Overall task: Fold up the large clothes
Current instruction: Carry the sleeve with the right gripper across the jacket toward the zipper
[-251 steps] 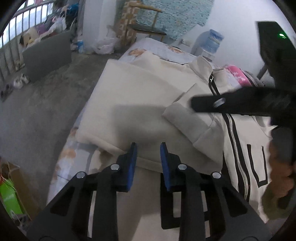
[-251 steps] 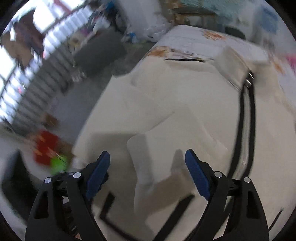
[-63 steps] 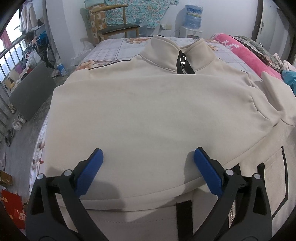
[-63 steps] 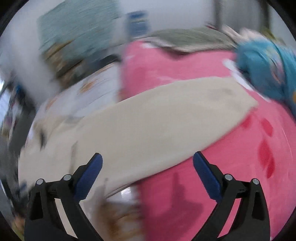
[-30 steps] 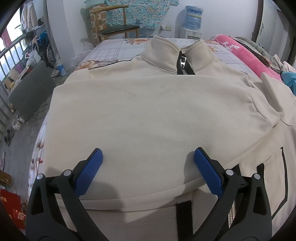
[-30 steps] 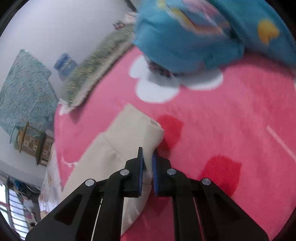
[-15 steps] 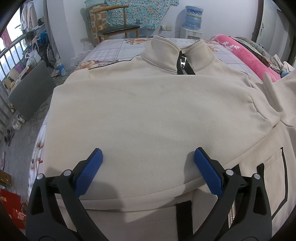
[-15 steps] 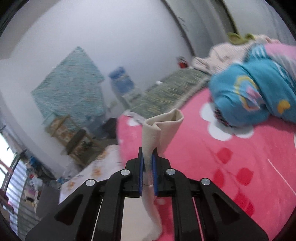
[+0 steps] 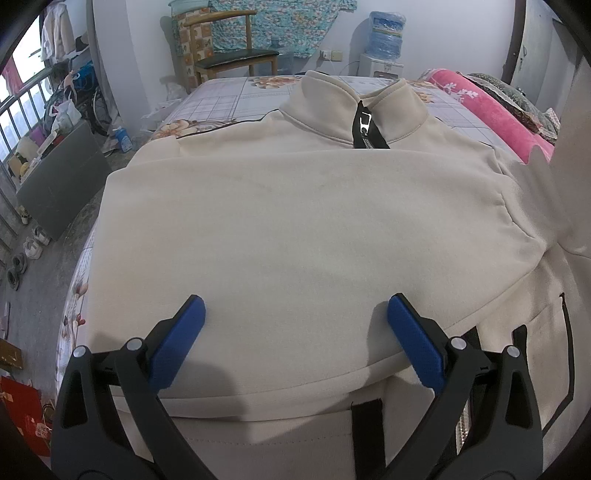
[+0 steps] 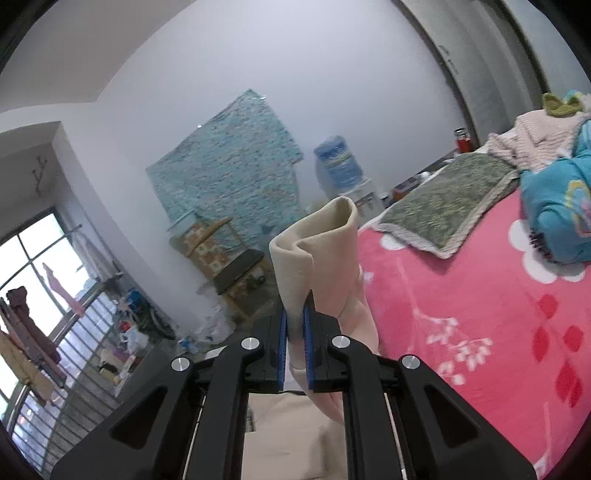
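A cream zip-up jacket [image 9: 295,236] lies spread across the bed [image 9: 229,96], collar toward the far end, with one sleeve already folded across its chest. The left tongs [image 9: 295,325] hang just above that folded panel with their blue pads wide apart, gripping nothing. The right tongs [image 10: 294,332] are clamped together on the cuff of the other sleeve [image 10: 321,251], which stands lifted clear of the pink blanket [image 10: 480,314] beside the jacket. The step in hand looks to be bringing this second sleeve over the body. To do it well, the cuff should travel in a low arc across the chest so the sleeve lays out flat instead of twisting, and land parallel to the first fold with its edge in line with the jacket's side. The left tongs could press down near the shoulder seam to keep the body from dragging along. Release should wait until the cuff rests on the cloth. No brand, label or legible writing shows on the jacket or elsewhere; the water bottle [image 9: 386,27] on the dispenser carries a wrapper too small to read.
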Available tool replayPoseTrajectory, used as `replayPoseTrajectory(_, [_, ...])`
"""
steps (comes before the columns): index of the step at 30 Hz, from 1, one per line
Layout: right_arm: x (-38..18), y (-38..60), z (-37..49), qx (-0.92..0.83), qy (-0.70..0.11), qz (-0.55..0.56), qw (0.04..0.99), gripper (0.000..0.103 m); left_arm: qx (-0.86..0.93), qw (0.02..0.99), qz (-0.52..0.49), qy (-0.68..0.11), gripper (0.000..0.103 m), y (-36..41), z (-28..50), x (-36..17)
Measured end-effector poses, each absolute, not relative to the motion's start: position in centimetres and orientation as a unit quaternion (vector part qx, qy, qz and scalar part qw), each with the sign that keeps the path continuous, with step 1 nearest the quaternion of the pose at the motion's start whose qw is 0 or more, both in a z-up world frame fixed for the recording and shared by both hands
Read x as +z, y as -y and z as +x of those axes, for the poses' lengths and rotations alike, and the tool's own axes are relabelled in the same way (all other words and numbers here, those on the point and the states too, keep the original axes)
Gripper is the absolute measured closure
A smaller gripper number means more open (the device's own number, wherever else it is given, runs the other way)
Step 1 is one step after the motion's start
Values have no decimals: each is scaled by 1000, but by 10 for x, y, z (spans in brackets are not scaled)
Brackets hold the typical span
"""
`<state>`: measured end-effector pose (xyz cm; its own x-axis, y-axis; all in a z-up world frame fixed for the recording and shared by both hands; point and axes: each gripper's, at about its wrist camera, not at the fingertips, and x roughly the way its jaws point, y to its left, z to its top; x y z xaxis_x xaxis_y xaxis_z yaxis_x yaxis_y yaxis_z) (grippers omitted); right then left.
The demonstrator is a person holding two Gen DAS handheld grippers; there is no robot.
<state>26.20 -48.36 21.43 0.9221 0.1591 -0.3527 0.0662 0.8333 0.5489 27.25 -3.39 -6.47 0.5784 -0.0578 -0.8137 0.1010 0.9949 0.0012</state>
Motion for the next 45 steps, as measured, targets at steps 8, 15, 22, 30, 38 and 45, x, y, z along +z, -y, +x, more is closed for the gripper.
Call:
replayPoseTrajectory(8, [214,429,276,78,-203,292,931,95,-45,888,23,-457,8,34,272,-65])
replayPoseTrajectory(15, [203,402,287,105,-215,300,924,95,-45,888,23,-457,8,33,272,-65])
replayPoseTrajectory(22, [181,376,281,116,-224,311,916,95,-45,888,23,-457,8,33,272,-65])
replayPoseTrajectory(30, [126,349,272,102,-264,310,908,95,-44,887,31,-459,8,33,272,-63])
replayPoseTrajectory(38, [74,321,261,76,-292,302,904,95,-52,896,16,-441,8,8,240,-23])
replayPoseTrajectory(45, [58,293,271,73,-298,288,907,95,-30,901,29,-432,10,-28,222,-17])
